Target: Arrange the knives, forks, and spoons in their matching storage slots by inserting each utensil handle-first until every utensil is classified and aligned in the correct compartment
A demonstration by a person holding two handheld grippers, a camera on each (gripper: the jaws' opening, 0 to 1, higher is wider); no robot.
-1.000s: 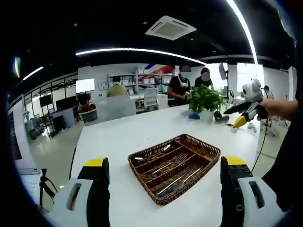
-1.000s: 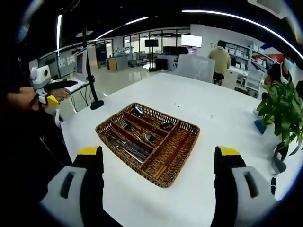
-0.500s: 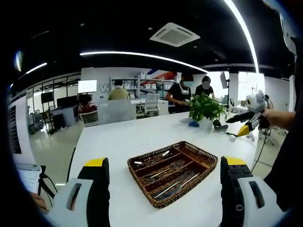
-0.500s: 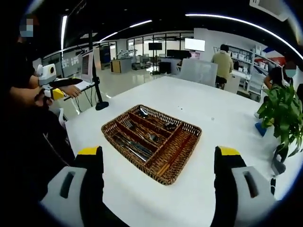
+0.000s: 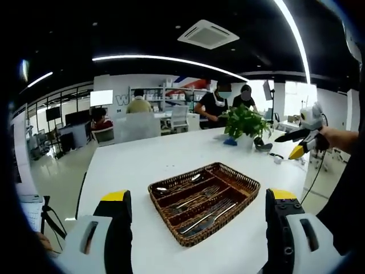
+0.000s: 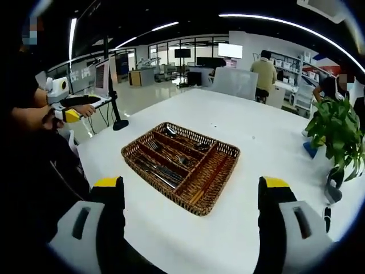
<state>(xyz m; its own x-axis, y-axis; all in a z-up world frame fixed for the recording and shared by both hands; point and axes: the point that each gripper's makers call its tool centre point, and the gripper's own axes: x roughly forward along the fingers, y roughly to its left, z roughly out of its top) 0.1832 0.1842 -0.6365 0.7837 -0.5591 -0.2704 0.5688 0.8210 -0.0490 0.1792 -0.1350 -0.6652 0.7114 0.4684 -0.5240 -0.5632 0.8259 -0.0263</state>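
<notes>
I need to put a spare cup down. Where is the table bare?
The white table is bare between the wicker tray and the potted plant, and along the near edge before the tray. The tray's compartments are crowded with cutlery.

wicker tray [image 5: 242, 178] of cutlery [image 5: 201, 201] on white table [image 5: 148, 162].

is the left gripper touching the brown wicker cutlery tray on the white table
Apart. In the left gripper view the open left gripper rises at the bottom edge, and bare white table separates both fingers from the brown wicker cutlery tray.
</notes>
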